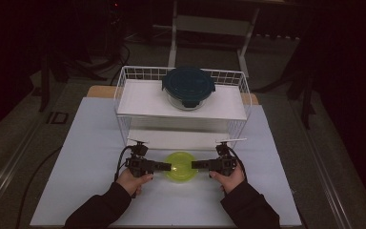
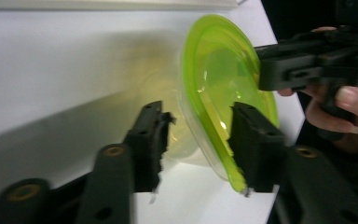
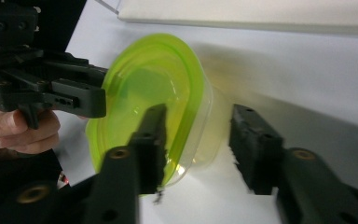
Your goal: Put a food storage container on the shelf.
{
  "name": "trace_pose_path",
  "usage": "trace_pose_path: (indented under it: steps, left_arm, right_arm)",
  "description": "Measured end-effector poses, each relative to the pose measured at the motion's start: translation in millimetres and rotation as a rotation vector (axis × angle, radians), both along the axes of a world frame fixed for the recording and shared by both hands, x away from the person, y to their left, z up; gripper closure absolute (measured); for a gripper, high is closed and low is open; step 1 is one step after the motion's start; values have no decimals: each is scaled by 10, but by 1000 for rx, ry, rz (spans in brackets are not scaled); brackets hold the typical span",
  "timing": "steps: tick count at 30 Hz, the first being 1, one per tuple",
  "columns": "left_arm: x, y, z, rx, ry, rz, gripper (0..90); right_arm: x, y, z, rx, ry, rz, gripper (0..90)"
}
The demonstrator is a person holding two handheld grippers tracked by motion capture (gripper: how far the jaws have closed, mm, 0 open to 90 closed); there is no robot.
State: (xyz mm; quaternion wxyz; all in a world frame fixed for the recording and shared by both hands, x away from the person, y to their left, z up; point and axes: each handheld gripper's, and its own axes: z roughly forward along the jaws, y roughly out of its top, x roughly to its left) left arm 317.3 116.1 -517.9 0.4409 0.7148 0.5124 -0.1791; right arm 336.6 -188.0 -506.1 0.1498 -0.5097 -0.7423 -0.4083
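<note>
A small clear tub with a green lid [image 1: 181,165] is sitting on the white counter [image 1: 90,143], just in front of a white wire rack [image 1: 124,93] that is carrying a bigger glass dish with a dark blue lid [image 1: 188,87] on its upper shelf. The work looks to be at its start: both tools are closing in on the tub from opposite sides, but it is still resting flat on the counter with its lid on, so the lifting, or the opening if that is the aim, is still ahead. In the high view the left tool [image 1: 167,167] and the right tool [image 1: 196,165] are pointing inward at each other, nearly level, with the hands [image 1: 133,180] gripping them from below and the dark sleeves coming in from the near edge. In the left gripper view the left tool [image 2: 198,140] is straddling the tub's rim, one jaw over the lid and one beside the clear wall; whether the pads are pressing I cannot tell. In the right gripper view the right tool [image 3: 200,142] is standing the same way, one jaw lying over the lid, the other clear of the wall with a gap showing, so it is not yet clamping.
</note>
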Motion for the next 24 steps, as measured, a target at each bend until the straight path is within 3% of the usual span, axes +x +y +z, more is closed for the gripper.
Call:
trace_pose_path:
  steps: [5,11,16,19,24]
  left_arm:
    - [-9,1,19,-5,4,9,671]
    - [-34,-11,56,3,11,11,735]
    - [-70,-26,86,6,16,16,760]
    - [-94,-35,103,12,3,8,769]
    - [-139,-33,124,20,5,4,781]
  right_arm:
    - [-2,6,-5,22,22,18,709]
    - [-27,5,24,29,27,30,746]
    - [-89,2,44,0,-35,61,739]
    - [-134,10,69,-20,-51,66,745]
    - [-205,25,98,-31,-48,24,769]
